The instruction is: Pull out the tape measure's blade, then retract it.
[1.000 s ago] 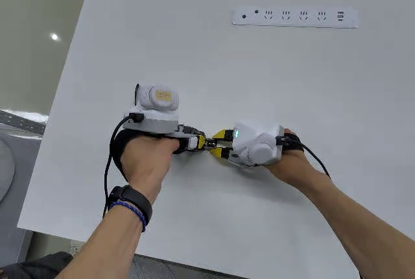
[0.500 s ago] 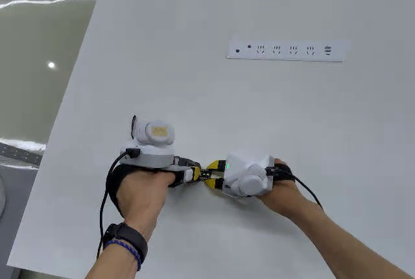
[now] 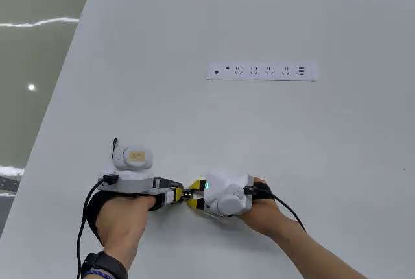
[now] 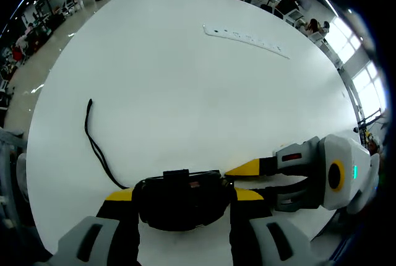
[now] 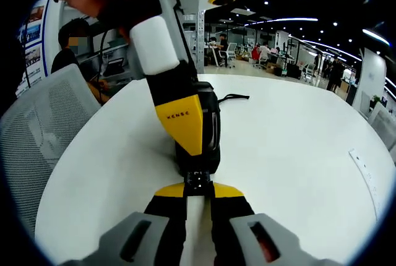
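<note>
By the desk's point(image 3: 259, 136) near edge, left tongs point(image 4: 182, 193) clamped on tape measure point(image 4: 181, 207), right tongs point(image 5: 198, 190) pinched on blade hook point(image 5: 198, 180) at case mouth; blade axis likely runs straight toward right tongs.

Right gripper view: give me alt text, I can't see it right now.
The right gripper pinches the blade tip of a black tape measure, which the left gripper's fingers clamp on a white table.

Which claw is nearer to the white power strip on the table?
Right. In the head view the right claw lies below the power strip, slightly left of it; the left claw, shut on the tape measure, lies farther left.
</note>
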